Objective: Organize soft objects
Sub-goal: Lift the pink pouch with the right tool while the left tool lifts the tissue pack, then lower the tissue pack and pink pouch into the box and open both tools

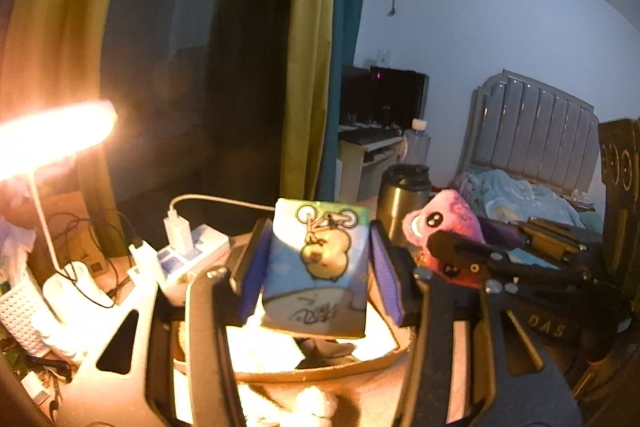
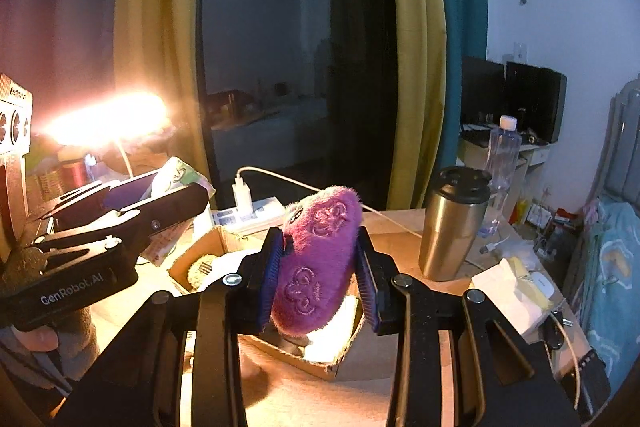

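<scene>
My left gripper (image 1: 316,267) is shut on a soft square pack (image 1: 318,267) printed with a yellow cartoon animal, held above an open cardboard box (image 1: 320,371). It also shows in the right wrist view (image 2: 120,211), with the pack (image 2: 176,175) between its fingers. My right gripper (image 2: 320,267) is shut on a purple plush toy (image 2: 316,263), held over the same box (image 2: 320,363). In the left wrist view the plush (image 1: 444,223) shows its pink face, with the right gripper (image 1: 480,251) around it.
A steel travel mug (image 2: 454,223) stands right of the box. A white power strip (image 2: 252,213) with a charger lies behind it. A lit desk lamp (image 2: 108,119) glares at the left. Tissues (image 2: 516,291) and a water bottle (image 2: 502,155) are at the right.
</scene>
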Available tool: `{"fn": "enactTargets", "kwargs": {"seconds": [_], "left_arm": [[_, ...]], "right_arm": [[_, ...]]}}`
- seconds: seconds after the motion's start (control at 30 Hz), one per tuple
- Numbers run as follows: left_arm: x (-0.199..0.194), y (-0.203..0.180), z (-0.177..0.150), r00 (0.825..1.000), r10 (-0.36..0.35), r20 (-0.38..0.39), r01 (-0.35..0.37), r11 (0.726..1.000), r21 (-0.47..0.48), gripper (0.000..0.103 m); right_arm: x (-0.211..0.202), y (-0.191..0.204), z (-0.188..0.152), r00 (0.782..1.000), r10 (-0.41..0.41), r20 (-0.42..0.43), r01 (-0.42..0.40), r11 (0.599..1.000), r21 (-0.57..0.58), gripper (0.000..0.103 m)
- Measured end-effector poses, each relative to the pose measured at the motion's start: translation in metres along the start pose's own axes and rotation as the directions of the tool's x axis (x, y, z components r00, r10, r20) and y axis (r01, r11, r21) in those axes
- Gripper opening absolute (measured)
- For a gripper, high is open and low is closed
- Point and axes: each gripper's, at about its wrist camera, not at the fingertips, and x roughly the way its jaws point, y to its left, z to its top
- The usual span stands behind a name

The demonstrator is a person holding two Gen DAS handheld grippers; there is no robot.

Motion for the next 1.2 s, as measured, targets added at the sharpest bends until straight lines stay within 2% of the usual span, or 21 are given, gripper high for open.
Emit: {"fn": "enactTargets", "kwargs": {"seconds": [0.4, 0.8, 1.03, 1.2], "left_arm": [[0.072, 0.012, -0.027, 0.994, -0.003, -0.113, 0.001, 1.000, -0.023, 0.049], [0.116, 0.020, -0.054, 0.980, -0.019, -0.199, 0.011, 0.999, -0.043, 0.049], [0.134, 0.024, -0.066, 0.966, -0.022, -0.258, 0.010, 0.999, -0.049, 0.049], [0.145, 0.028, -0.077, 0.948, -0.027, -0.318, 0.007, 0.998, -0.064, 0.049]], "right_arm": [[0.062, -0.019, -0.017, 0.996, 0.021, -0.090, -0.018, 0.999, 0.040, 0.037], [0.110, -0.031, -0.038, 0.985, 0.051, -0.167, -0.039, 0.996, 0.075, 0.037], [0.126, -0.034, -0.047, 0.978, 0.050, -0.200, -0.035, 0.996, 0.077, 0.037], [0.135, -0.033, -0.055, 0.973, 0.055, -0.222, -0.038, 0.996, 0.079, 0.037]]}}
